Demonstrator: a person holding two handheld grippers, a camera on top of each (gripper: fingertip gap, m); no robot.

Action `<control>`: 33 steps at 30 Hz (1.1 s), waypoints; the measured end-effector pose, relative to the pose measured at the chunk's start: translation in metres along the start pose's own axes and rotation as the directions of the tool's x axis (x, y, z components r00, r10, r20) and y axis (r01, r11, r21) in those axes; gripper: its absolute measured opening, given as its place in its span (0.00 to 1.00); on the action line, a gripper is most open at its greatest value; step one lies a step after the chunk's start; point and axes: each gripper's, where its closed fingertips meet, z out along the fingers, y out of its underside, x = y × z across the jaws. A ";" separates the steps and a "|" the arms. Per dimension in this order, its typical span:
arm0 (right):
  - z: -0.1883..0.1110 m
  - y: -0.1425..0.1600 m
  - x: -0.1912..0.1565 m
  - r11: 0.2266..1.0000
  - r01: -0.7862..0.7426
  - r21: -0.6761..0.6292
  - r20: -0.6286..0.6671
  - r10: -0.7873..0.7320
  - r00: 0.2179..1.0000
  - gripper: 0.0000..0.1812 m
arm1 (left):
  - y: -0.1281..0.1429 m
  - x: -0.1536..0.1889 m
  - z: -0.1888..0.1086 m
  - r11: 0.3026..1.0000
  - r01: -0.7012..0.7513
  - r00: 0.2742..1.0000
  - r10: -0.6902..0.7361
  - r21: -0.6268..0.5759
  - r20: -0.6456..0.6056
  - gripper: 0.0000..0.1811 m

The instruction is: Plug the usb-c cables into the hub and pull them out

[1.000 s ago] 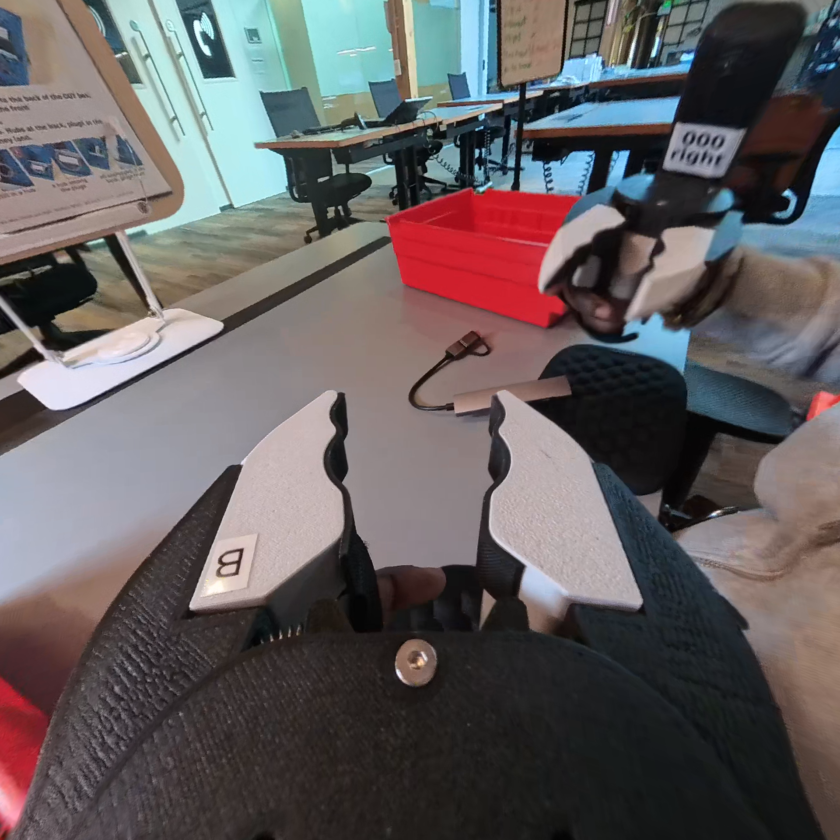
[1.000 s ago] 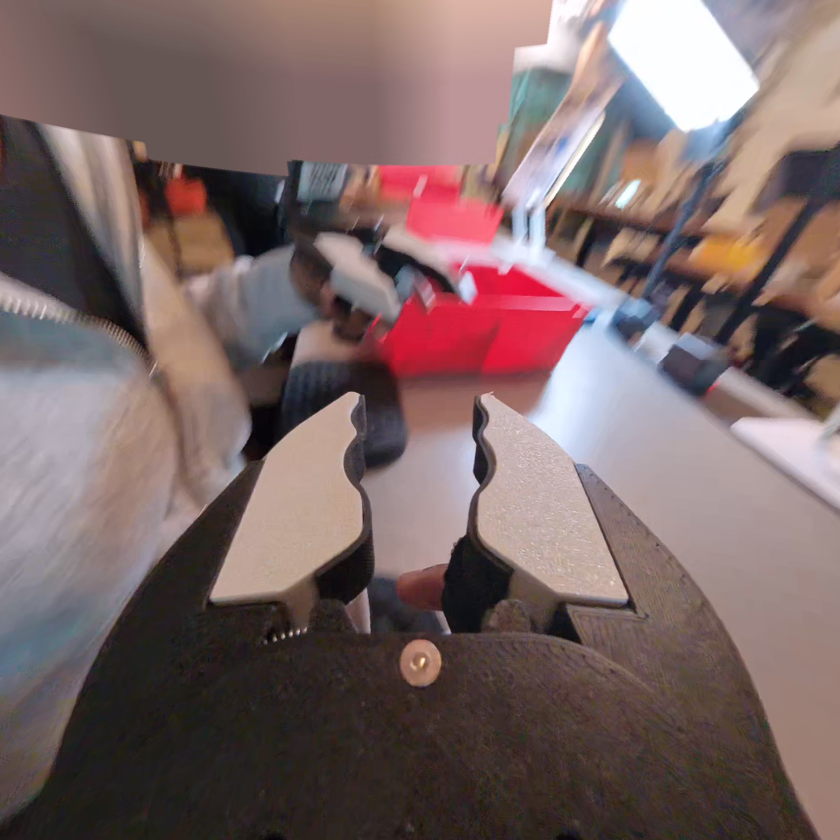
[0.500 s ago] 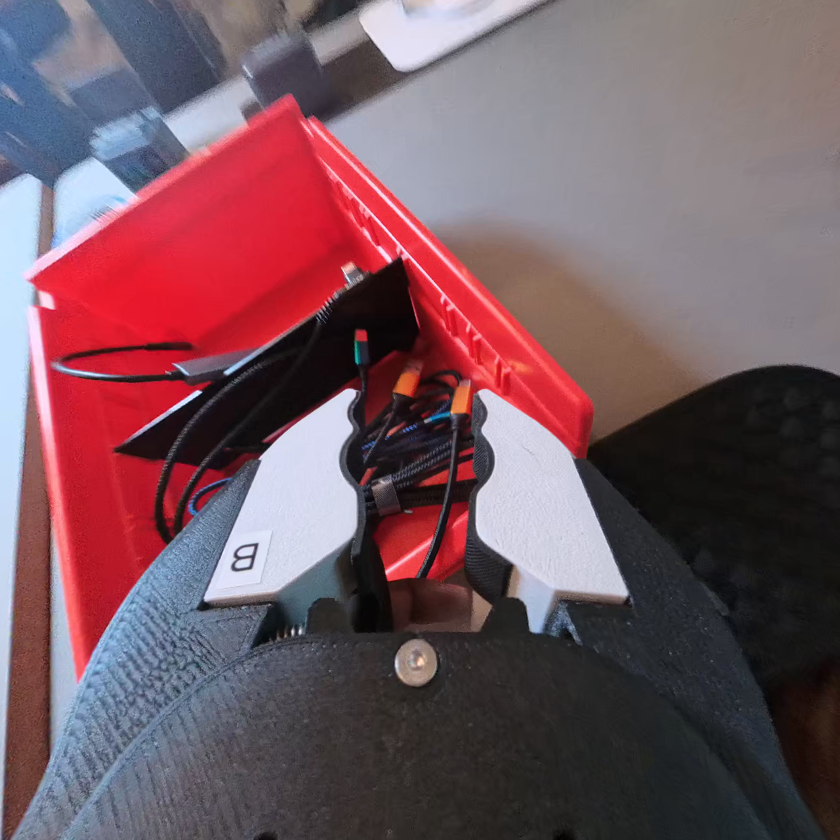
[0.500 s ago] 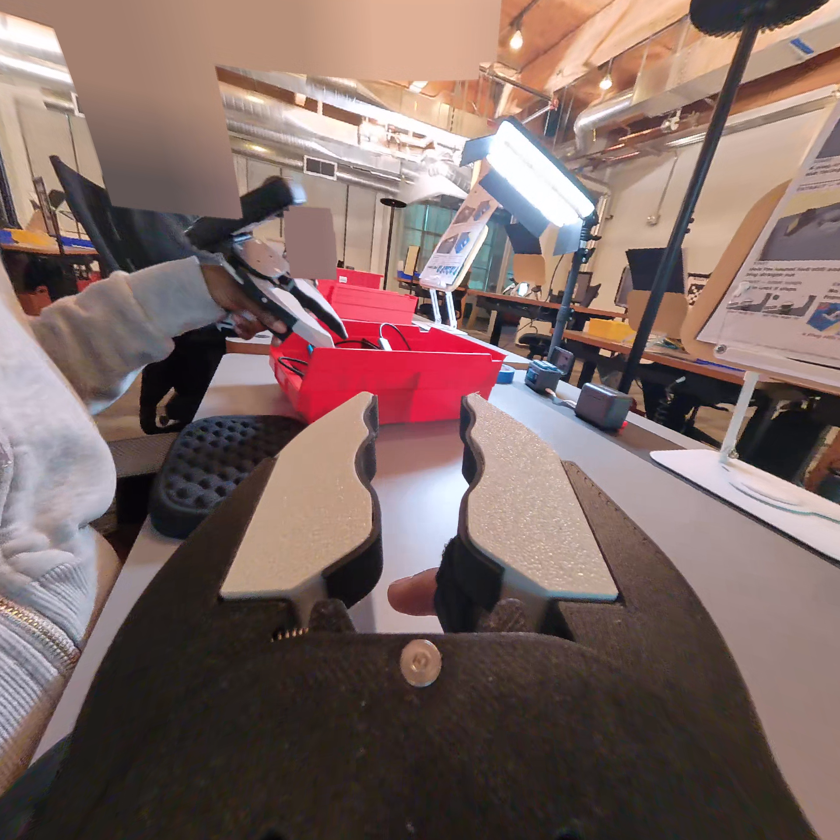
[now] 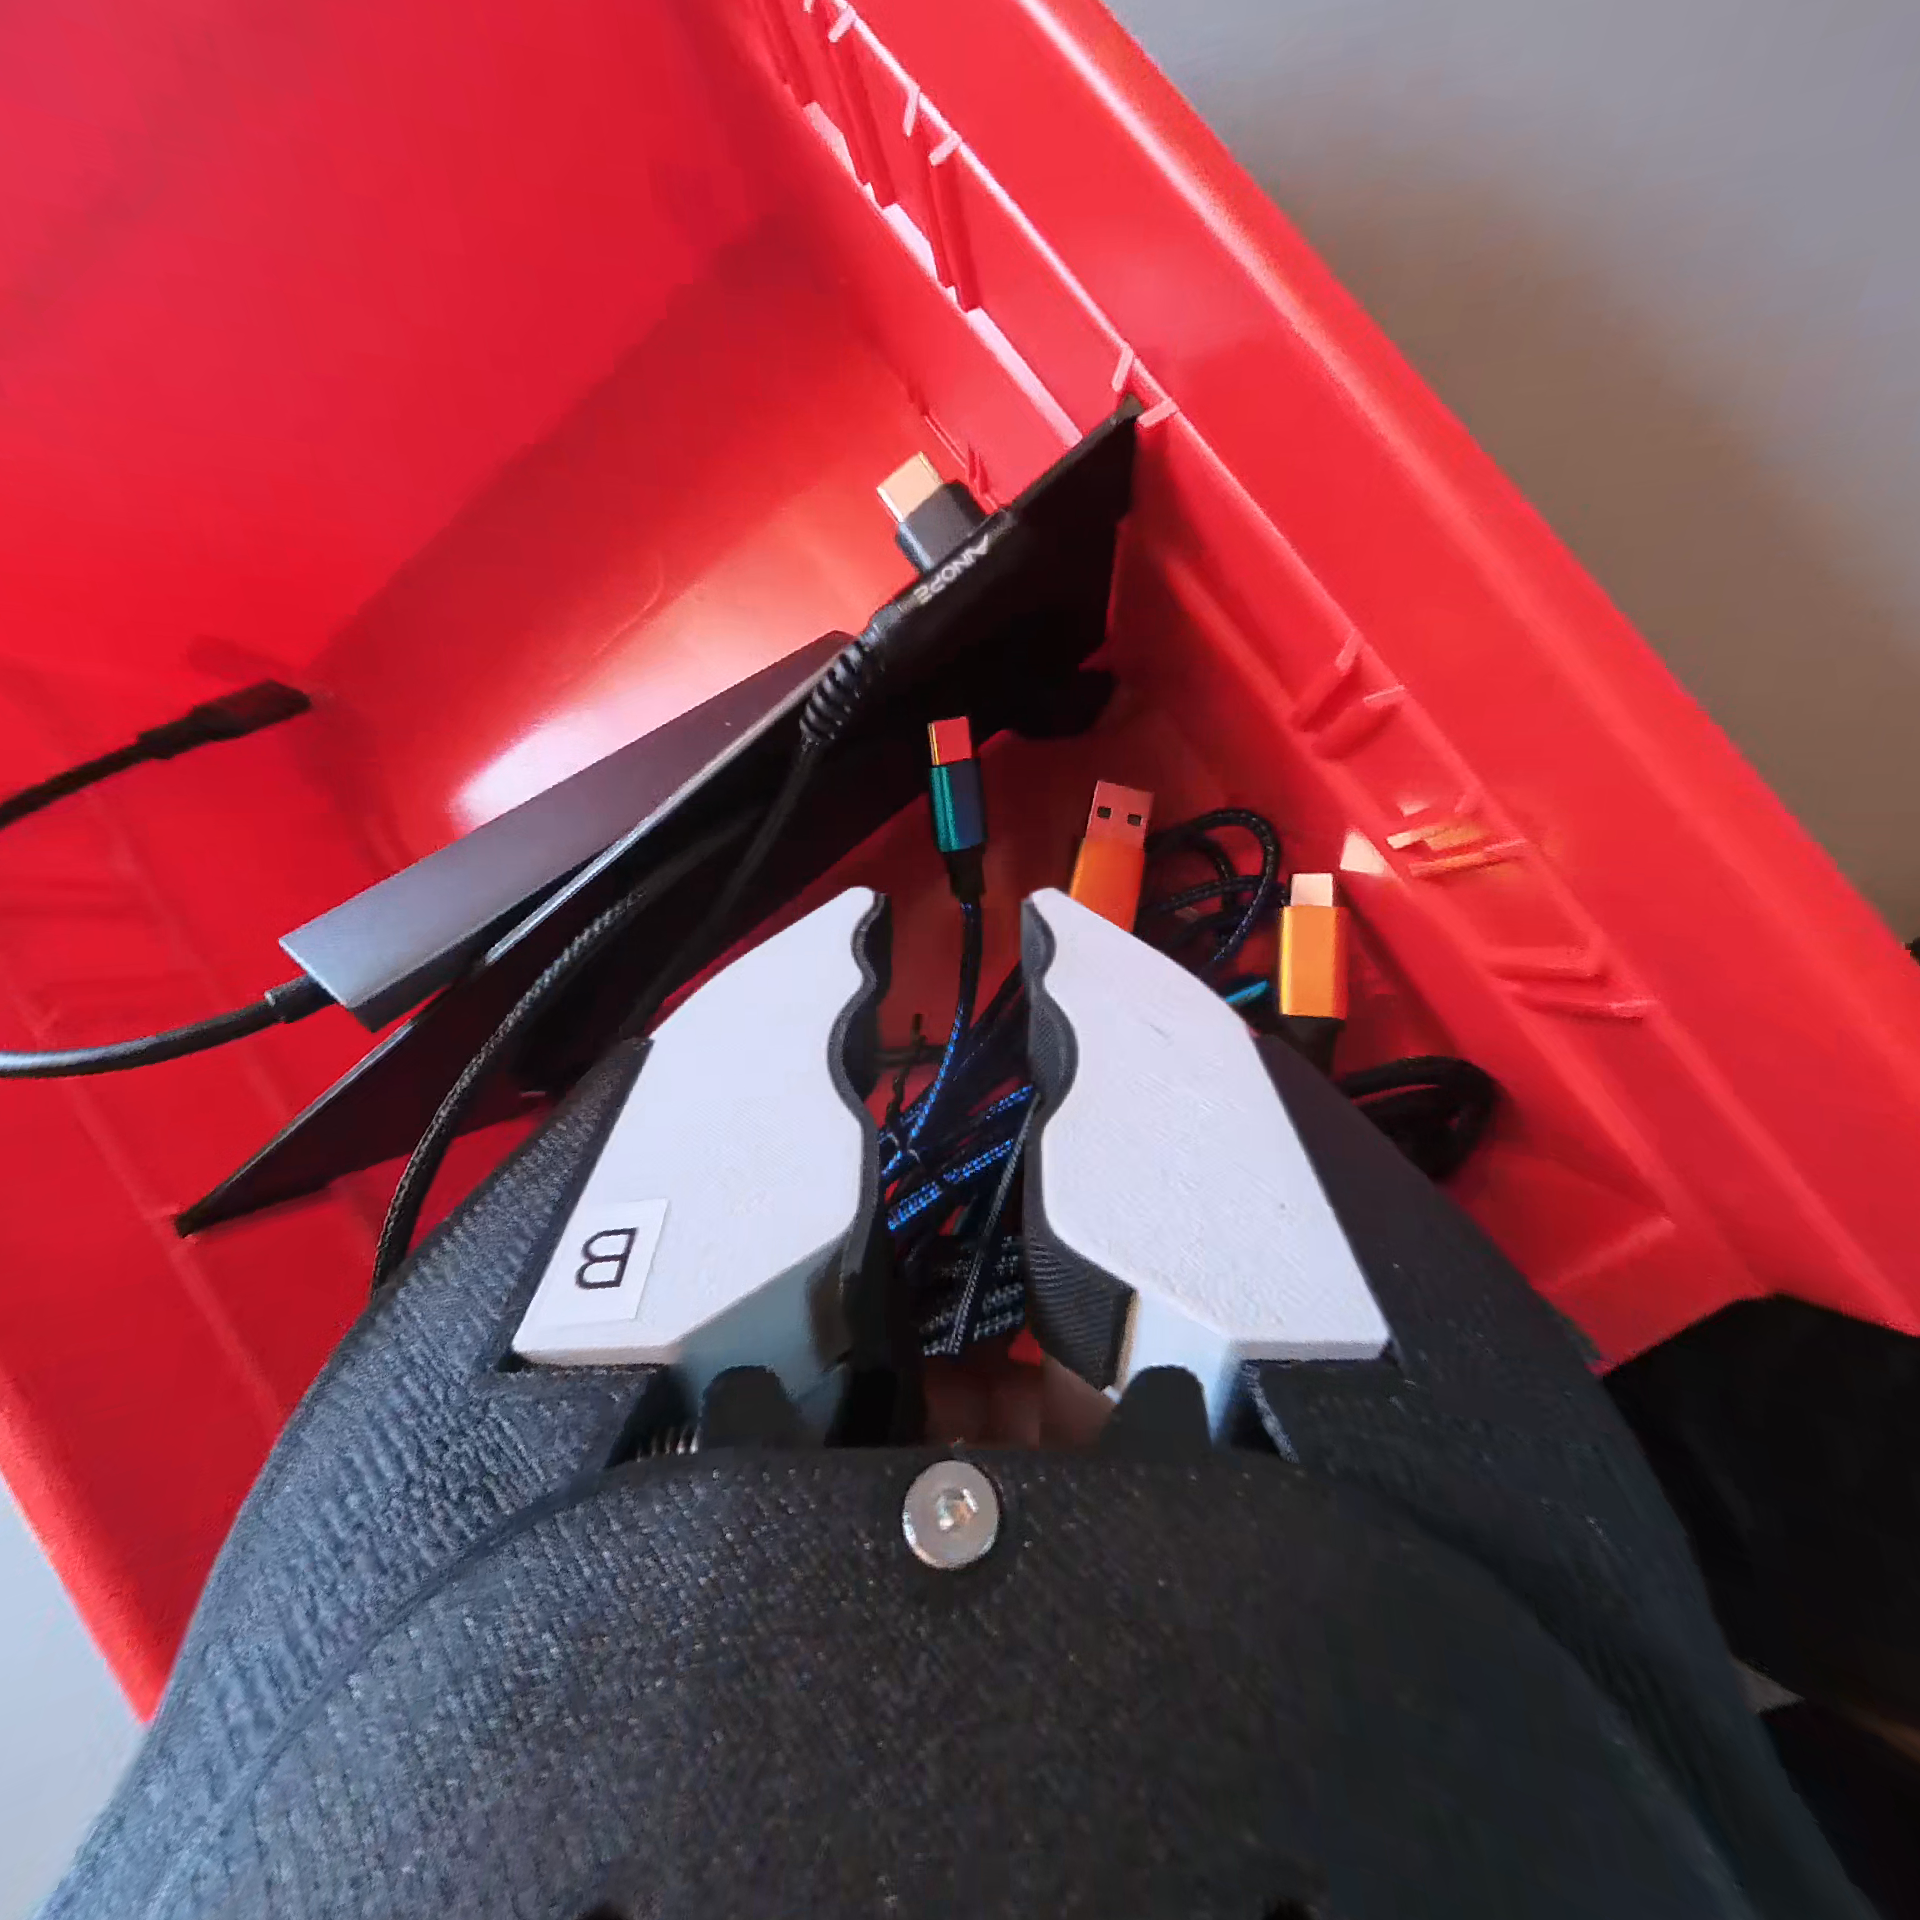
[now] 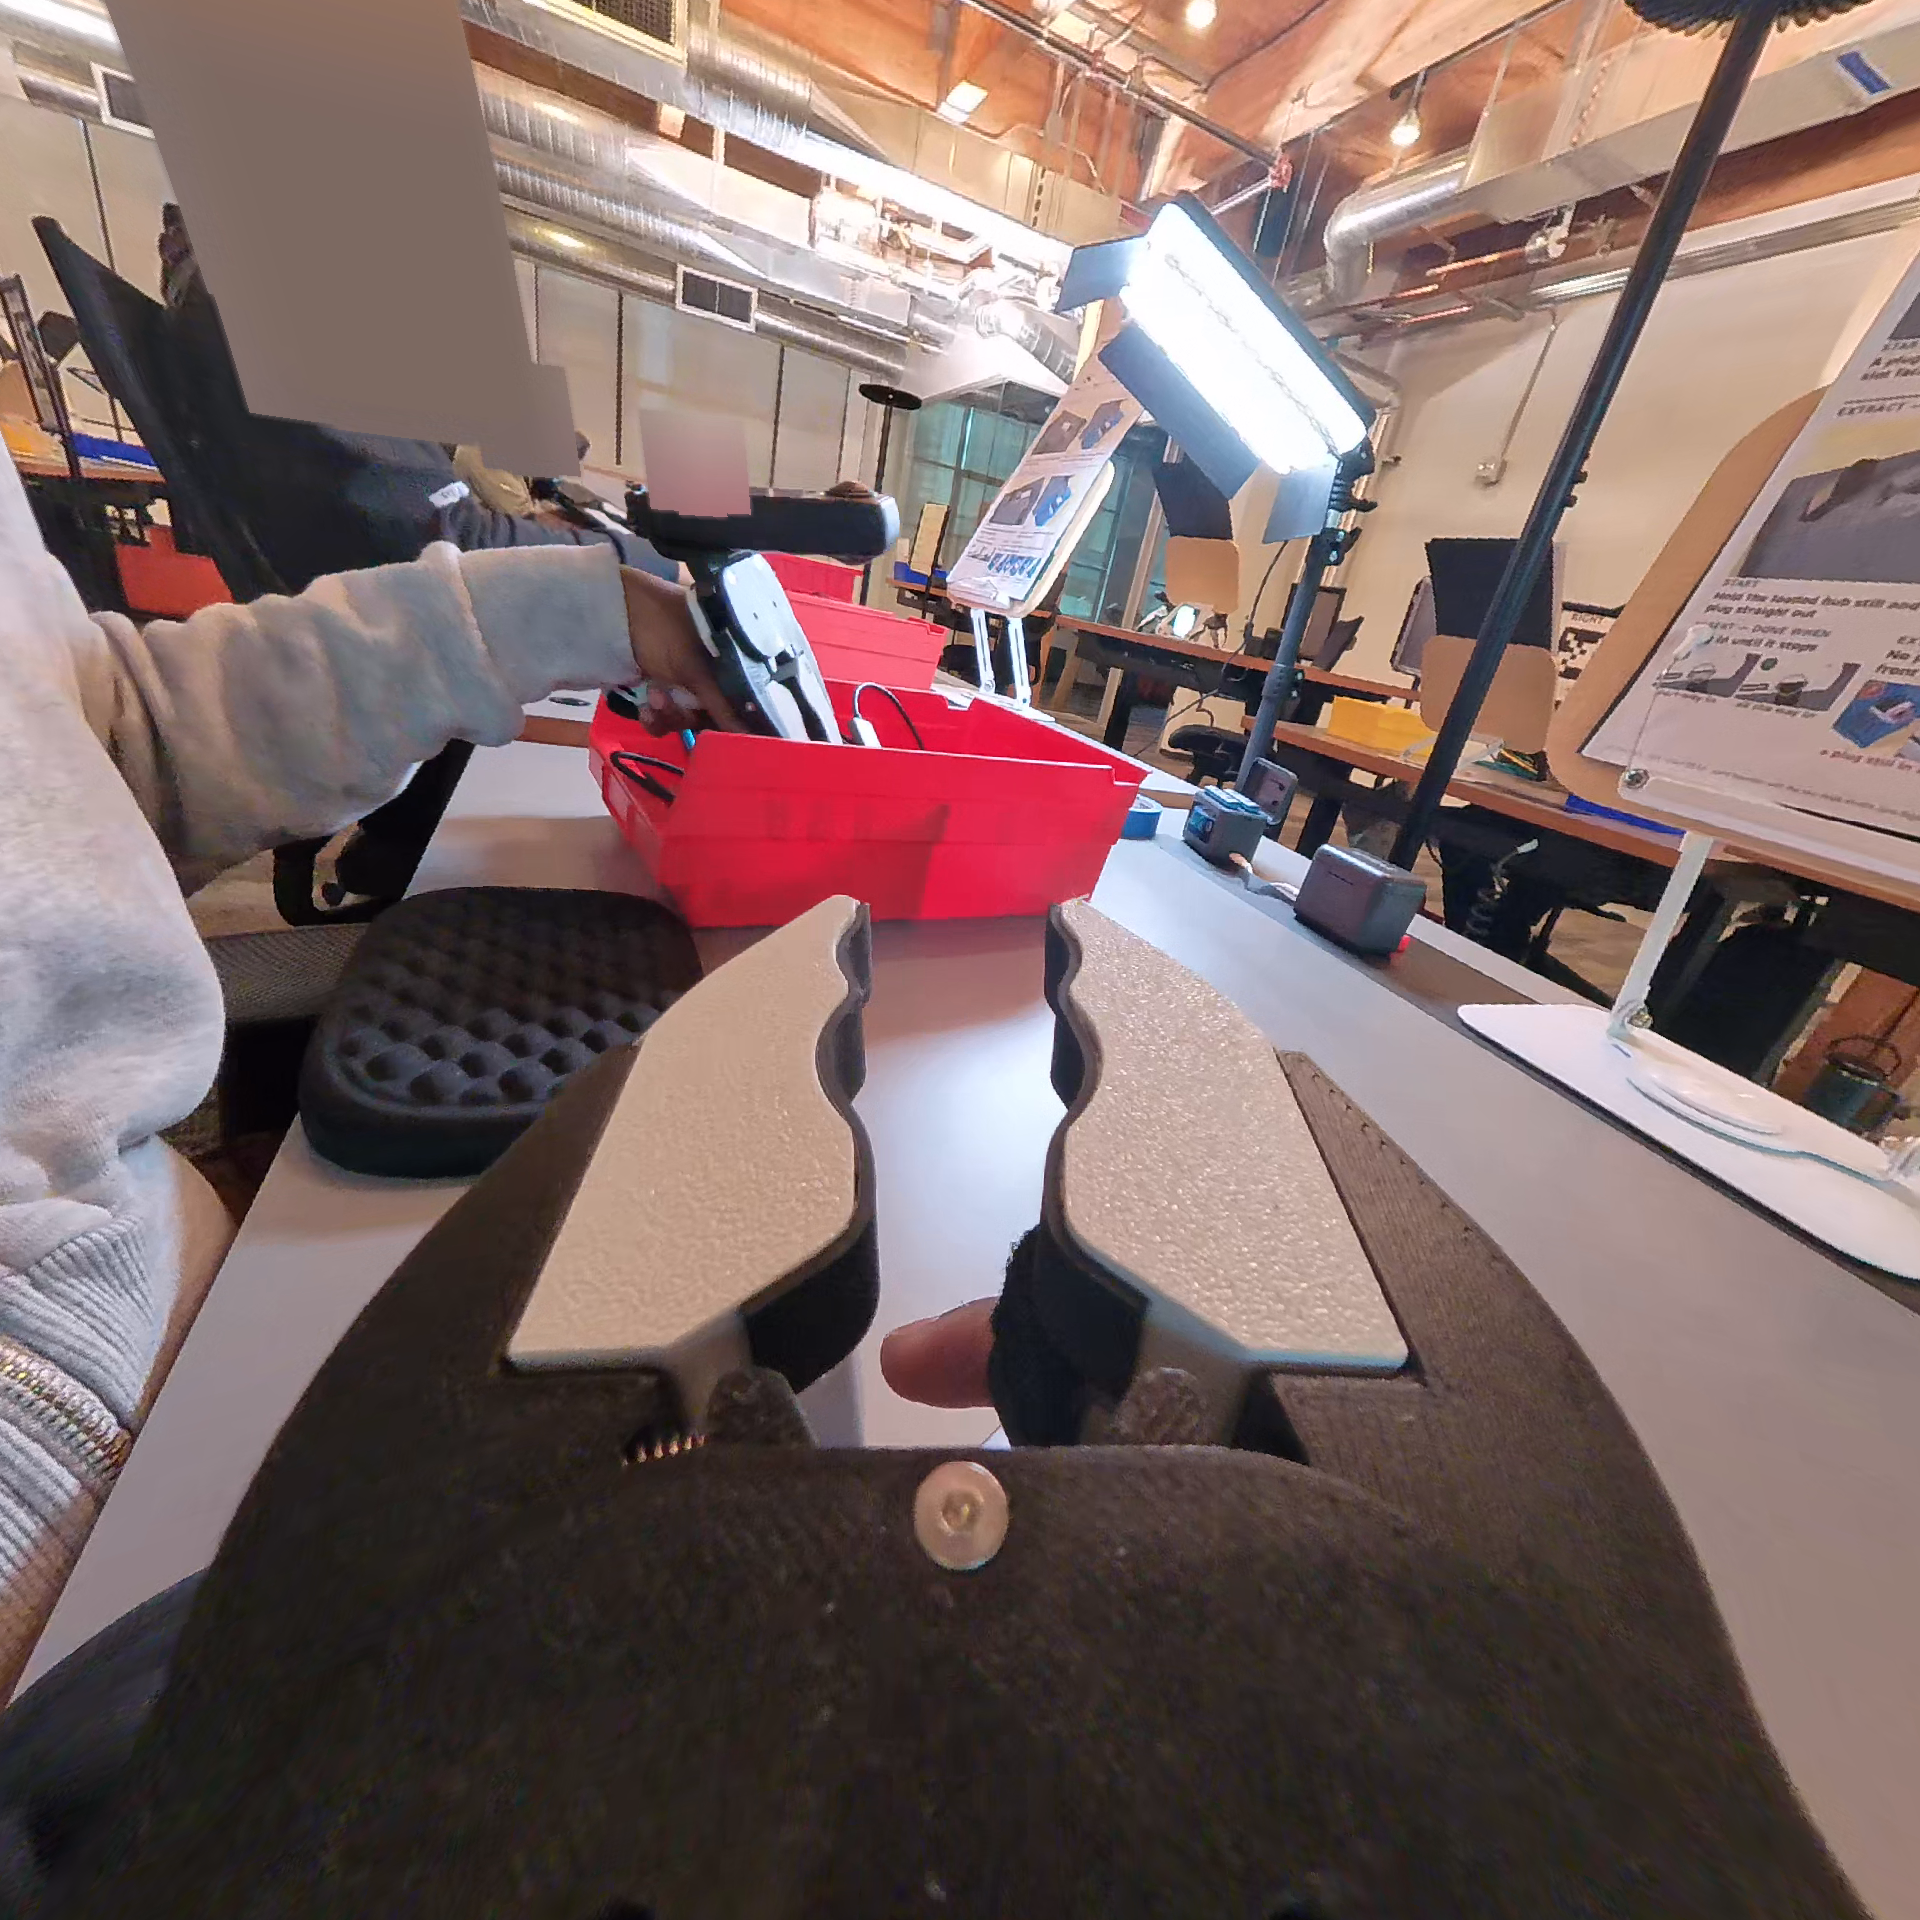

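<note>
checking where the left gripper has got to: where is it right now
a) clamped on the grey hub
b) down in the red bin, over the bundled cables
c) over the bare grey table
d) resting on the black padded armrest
b: the left gripper points down into the red bin, its open jaws straddling the bundled cables; the grey hub lies off to its left, untouched.

Left wrist view: close, down into red bin [image 5: 1351,644]. Right: low over table [image 6: 1558,1299], bin [image 6: 883,831] shared.
</note>
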 end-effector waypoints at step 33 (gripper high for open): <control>-0.001 0.003 0.002 0.998 0.054 -0.017 -0.027 -0.054 0.998 0.16 | -0.154 0.021 -0.255 0.511 -0.293 0.945 0.025 0.808 0.326 0.02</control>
